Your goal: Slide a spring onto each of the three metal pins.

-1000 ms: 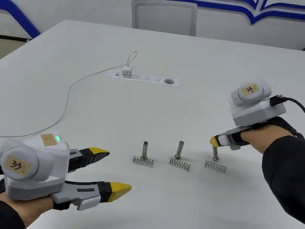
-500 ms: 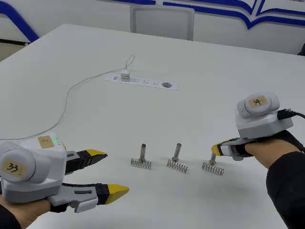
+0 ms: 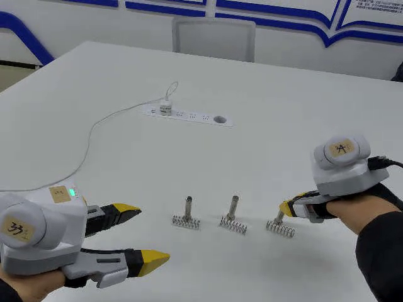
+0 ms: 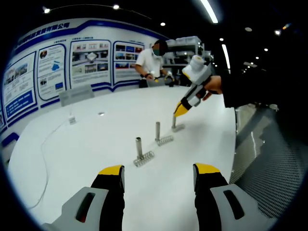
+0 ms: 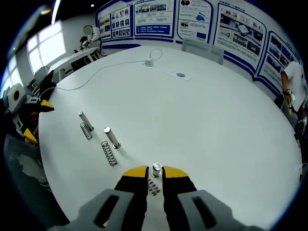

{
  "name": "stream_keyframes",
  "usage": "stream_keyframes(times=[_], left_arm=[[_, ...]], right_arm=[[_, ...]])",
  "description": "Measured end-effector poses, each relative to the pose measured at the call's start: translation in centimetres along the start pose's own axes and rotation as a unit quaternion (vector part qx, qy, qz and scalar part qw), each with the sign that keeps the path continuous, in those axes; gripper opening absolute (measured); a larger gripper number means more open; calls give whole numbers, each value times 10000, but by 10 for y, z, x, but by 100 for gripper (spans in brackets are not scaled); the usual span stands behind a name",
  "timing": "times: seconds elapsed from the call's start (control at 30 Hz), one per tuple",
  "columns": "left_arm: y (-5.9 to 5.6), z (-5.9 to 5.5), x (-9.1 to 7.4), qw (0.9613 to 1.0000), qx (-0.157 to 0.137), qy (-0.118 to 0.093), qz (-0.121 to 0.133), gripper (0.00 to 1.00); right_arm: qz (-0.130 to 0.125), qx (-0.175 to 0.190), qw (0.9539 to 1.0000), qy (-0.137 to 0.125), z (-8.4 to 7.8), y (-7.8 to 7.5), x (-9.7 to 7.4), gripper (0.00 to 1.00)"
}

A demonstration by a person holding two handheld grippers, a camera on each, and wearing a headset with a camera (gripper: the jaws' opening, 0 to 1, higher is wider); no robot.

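1. A broad white table [image 3: 264, 145] fills the foreground, and a grey chair [image 3: 214, 39] stands at its far edge.
2. Behind the chair runs a white wall [image 3: 302, 47] with blue stripes [image 3: 283, 25].
3. In the left gripper view, display boards [image 4: 91, 57] line the wall, and strip lights [image 4: 209, 10] glow in a dark ceiling.
4. A dark patterned floor [image 4: 274, 159] lies beside the table.
5. In the right gripper view, bright windows [image 5: 45, 48] stand at one side.
6. A power strip [image 3: 186, 116] with a white cable [image 3: 94, 126] lies on the table.

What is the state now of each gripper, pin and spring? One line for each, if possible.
left pin, upright, bare
middle pin, upright, bare
right pin, upright, bare
left spring, middle spring, right spring, each lying flat by its pin
left gripper, open, empty
right gripper, jaws narrow around right pin's top; grip unclear
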State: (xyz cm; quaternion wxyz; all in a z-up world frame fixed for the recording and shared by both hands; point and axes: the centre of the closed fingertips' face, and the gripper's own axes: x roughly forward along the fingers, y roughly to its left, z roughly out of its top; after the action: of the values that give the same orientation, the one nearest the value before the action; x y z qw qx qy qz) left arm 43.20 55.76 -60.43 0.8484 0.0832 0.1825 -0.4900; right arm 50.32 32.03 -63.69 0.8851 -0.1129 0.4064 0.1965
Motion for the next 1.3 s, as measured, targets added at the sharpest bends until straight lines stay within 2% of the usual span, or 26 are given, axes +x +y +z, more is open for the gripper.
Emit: stream_keyframes(times=[0.13,0.2,0.3,0.33,0.47,0.57,0.67,0.7,0.77,0.8,0.9,0.97,1.0,1.07,1.13,1.23,1.3], left_arm=[[1,0,-1,10000,-9,-3,21,59],[1,-1,-1,10000,-16,0,23,58],[1,-3,0,10000,-26,21,8,58],[0,-4,0,10000,-23,34,-1,58],[-1,-3,1,10000,-2,47,-29,58],[-2,-3,1,10000,3,48,-32,58],[0,-3,-1,10000,-21,44,-8,58],[0,-3,-1,10000,-29,42,-4,58],[0,-4,-1,10000,-42,37,2,58],[1,-4,-2,10000,-45,39,4,58],[1,-4,-2,10000,-58,46,6,58],[1,-5,-2,10000,-66,49,9,58],[1,-5,-2,10000,-69,49,11,58],[1,-5,-2,10000,-82,43,8,57],[1,-5,-3,10000,-81,45,11,57],[2,-6,-4,9999,-94,37,21,57],[2,-7,-4,9999,-105,43,24,57]], right_arm=[[22,-106,9999,4,-7,1,-7,13],[115,-226,9997,64,-13,5,-11,13],[522,-719,9960,130,-19,24,-14,13],[698,-989,9925,176,-21,30,-12,13],[819,-1586,9835,294,-21,39,-4,17],[957,-2143,9710,451,-21,49,3,19],[1077,-2494,9604,624,-22,53,10,20],[1049,-2543,9589,696,-22,52,12,20],[983,-2813,9511,818,-21,50,16,20],[966,-2851,9499,844,-20,50,18,19],[958,-3137,9385,1081,-20,50,23,19],[934,-3211,9345,1221,-22,50,25,19],[899,-3295,9299,1363,-25,48,27,18],[861,-3423,9239,1478,-27,45,32,18],[872,-3402,9231,1566,-28,44,34,17],[829,-3458,9195,1675,-30,41,36,16],[885,-3433,9193,1708,-31,42,36,16]])
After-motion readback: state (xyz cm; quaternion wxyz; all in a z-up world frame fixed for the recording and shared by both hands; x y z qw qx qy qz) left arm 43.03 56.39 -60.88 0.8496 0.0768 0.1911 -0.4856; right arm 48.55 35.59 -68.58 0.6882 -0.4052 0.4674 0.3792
